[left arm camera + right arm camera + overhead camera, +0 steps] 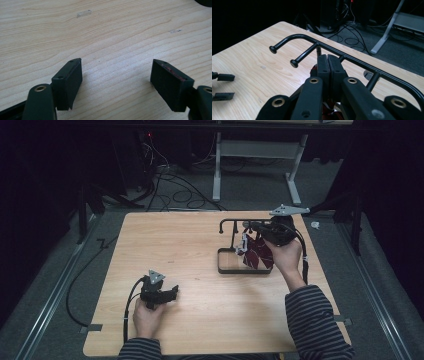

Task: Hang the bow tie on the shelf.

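Note:
A black metal rack [235, 221] with hook pegs stands right of the table's middle. A dark red patterned item [257, 254], cloth or a bag, hangs inside its frame, with a pale piece at its left edge. My right gripper [252, 227] is at the rack's top bar, shut on the top of that item. In the right gripper view the jaws are pressed together [327, 58] just under the bar [352, 58], with red material [313, 70] showing beneath them. My left gripper [174, 292] rests low at the near left, open [116, 63] over bare wood.
The wooden table [200, 245] has bare room across its middle and left. A small tape mark [83, 13] lies on the wood ahead of the left gripper. Beyond the far edge are floor cables [175, 190] and a white desk frame [217, 175].

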{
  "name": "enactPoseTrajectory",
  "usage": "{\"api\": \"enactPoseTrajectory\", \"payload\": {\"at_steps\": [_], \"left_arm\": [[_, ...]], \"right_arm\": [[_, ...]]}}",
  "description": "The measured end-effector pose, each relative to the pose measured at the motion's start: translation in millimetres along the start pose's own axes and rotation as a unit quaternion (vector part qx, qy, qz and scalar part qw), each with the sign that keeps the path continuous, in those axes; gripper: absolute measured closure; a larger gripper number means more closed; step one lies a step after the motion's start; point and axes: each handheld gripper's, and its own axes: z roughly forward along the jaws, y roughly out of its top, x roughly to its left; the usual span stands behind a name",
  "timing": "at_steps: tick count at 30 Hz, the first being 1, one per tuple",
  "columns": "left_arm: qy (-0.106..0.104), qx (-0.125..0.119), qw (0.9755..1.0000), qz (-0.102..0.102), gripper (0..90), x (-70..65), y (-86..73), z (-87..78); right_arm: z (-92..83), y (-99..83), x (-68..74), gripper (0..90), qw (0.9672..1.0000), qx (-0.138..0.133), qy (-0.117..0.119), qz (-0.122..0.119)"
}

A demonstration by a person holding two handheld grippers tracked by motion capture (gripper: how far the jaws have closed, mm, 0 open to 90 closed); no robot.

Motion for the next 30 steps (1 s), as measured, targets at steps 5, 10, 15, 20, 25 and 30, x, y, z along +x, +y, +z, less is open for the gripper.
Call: {"api": "enactPoseTrajectory", "payload": {"at_steps": [5, 10, 15, 20, 25, 30], "left_arm": [[0.000, -0.001, 1.0000, 0.000, 26.2, 0.0, -0.1, 0.0], [-0.001, 0.000, 1.0000, -0.001, 26.2, 0.1, 0.0, -0.1], [-0.001, 0.000, 1.0000, -0.001, 26.2, 0.2, 0.0, -0.2], [-0.002, 0.000, 1.0000, -0.001, 26.2, 0.4, -0.1, -0.3], [-0.002, 0.000, 1.0000, -0.002, 26.2, 0.5, 0.0, -0.4], [-0.003, 0.001, 1.0000, -0.001, 26.2, 0.6, 0.0, -0.4]], "right_arm": [[2.8, -0.3, -3.6, 90.0, 1.0000, 0.002, -0.006, 0.007], [4.8, -1.4, -6.4, 90.0, 0.9998, 0.009, -0.008, 0.015], [5.9, -1.7, -6.5, 90.0, 0.9998, 0.011, -0.010, 0.014], [7.9, -2.6, -7.2, 88.7, 0.9996, 0.017, -0.011, 0.018], [7.5, -2.5, -6.5, 87.8, 0.9996, 0.017, -0.013, 0.017], [5.0, -2.4, -6.3, 84.1, 0.9998, 0.013, -0.010, 0.014]]}}
